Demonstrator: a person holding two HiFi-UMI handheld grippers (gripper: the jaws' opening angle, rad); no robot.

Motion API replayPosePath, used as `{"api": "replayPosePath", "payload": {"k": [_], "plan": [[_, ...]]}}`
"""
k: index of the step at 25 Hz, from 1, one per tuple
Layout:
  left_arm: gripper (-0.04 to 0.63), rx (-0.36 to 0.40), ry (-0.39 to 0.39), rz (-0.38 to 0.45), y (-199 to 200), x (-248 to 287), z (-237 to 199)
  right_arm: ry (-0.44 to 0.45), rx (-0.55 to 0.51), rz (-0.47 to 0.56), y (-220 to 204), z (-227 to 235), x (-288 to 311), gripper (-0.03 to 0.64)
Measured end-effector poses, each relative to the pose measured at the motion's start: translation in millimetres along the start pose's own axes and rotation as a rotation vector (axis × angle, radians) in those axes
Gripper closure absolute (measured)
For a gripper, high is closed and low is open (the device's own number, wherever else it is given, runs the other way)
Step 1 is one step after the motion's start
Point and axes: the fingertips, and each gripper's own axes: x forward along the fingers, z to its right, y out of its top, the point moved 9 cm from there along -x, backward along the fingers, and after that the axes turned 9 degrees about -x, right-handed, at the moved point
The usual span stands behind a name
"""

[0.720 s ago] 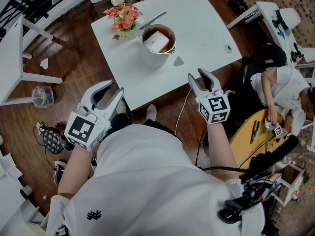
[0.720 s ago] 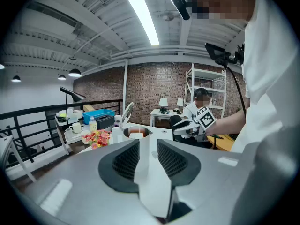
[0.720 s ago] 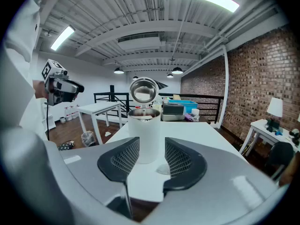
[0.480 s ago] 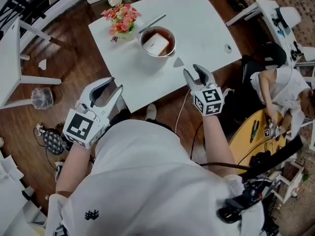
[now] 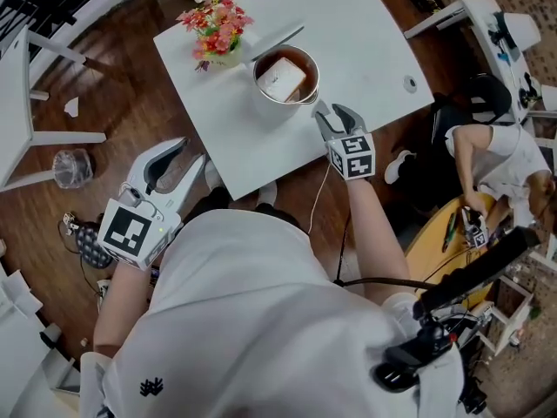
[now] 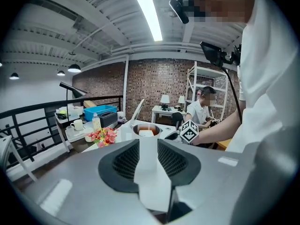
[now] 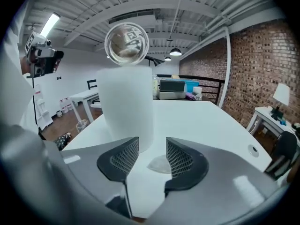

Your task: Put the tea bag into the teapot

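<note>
1. We're on the right gripper: its grey plastic jaws, with black ribbed mesh pads, stand wide apart and grip nothing.
2. Just ahead of its left pad rises the smooth white cylindrical teapot.
3. Inside, beyond the jaw tips, the white square tea bag lies in brown tea.
4. Ahead between the pads, a small pale grey flat piece lies on the glossy white table; we cannot tell what it is.
5. The left gripper hangs off the table, well apart from the teapot. Its pads are narrowly apart, with only white showing through.
6. Both cubes carry black-and-white square markers.
</note>
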Motion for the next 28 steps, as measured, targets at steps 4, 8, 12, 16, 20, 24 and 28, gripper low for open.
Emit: {"api": "replayPosePath", "payload": {"k": [4,8,12,16,20,24,28], "plan": [[0.500,-0.039,0.036,-0.049,0,-10,-2,0.005,-0.002,-0.065,-9,2,28,0.445],[0.500,-0.041,0.064,-0.041,-7,-17,-11,0.003,-0.017,-0.136,-29,7,51,0.445],[0.500,-0.033,0.079,-0.018,-11,-21,-19,0.003,-0.010,-0.193,-42,8,65,0.450],[0.500,-0.045,0.088,-0.030,-12,-24,-20,-0.008,0.005,-0.192,-48,7,71,0.500],[0.500,-0.049,0.089,-0.037,-12,-23,-23,-0.026,0.019,-0.186,-48,7,72,0.522],[0.500,-0.039,0.078,-0.020,-10,-20,-27,-0.041,0.020,-0.185,-47,9,68,0.566],[0.500,-0.041,0.065,-0.010,-11,-18,-28,-0.053,0.034,-0.177,-46,12,60,0.572]]}}
